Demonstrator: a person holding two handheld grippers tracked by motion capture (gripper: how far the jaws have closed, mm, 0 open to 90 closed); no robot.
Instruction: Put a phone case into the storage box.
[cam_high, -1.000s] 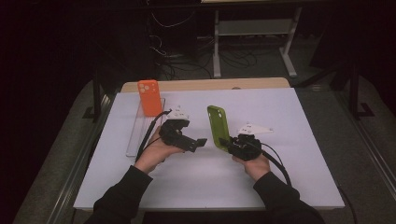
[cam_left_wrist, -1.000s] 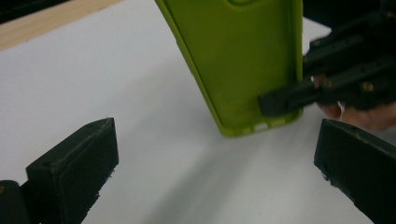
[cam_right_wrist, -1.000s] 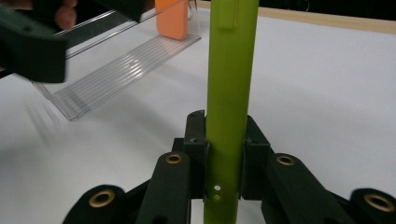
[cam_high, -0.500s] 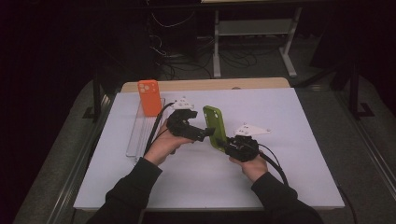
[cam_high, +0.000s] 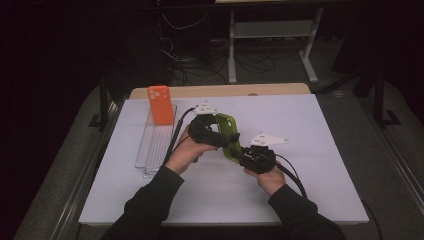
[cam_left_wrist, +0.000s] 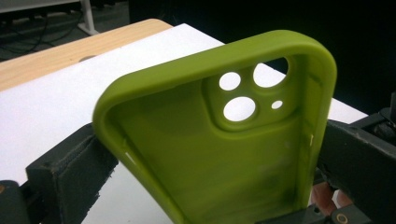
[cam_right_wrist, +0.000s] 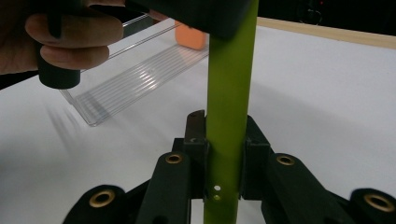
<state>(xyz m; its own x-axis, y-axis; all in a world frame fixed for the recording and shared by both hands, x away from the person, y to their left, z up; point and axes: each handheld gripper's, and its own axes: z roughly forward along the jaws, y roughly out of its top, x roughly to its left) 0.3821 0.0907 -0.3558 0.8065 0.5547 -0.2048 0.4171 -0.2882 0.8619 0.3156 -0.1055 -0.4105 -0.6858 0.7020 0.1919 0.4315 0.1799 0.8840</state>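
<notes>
Two claws share one green phone case (cam_high: 229, 136), lifted above the middle of the white surface (cam_high: 320, 125). Right claw (cam_right_wrist: 223, 161) pinches its bottom edge, keeping it upright; left claw (cam_left_wrist: 205, 172) straddles its width, apparently taking it over. Far left, an orange case (cam_high: 160, 104) stands in a clear rack (cam_high: 152, 150), probably the green one's destination.

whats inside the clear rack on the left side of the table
One orange phone case stands upright in the far end of the clear rack; the nearer slots look empty. The left hand covers a bit of the rack's right edge, so that part can't be checked.
</notes>
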